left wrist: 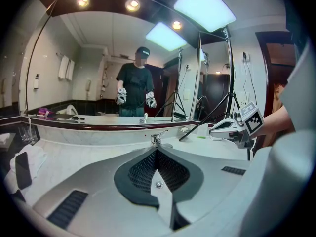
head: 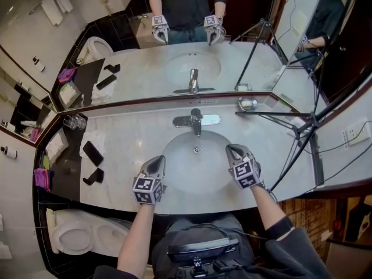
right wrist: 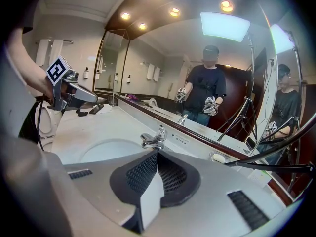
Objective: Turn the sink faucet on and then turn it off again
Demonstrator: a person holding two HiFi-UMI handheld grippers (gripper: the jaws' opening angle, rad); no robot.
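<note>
Closed, empty left tongs [head: 158, 160] and right tongs [head: 232, 150] over sink [head: 192, 176] front. Locate faucet [head: 196, 121] ahead between both, at tabletop [head: 128, 127] rear, spout pointing toward tongs; right tongs judged slightly nearer.

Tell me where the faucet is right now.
Head view: the faucet stands centre, at the back rim of the sink, ahead of and between the left gripper and right gripper, touching neither.

The faucet [head: 196, 120] stood ahead of both pairs of jaws, between them, on the far rim of the sink [head: 180, 179]. The left gripper [head: 158, 159] hung over the sink's left edge, the right gripper [head: 231, 149] over its right. A soap dish [head: 247, 104] lay ahead and right of the right jaws, and a phone [head: 93, 153] lay left of the left jaws.
</note>
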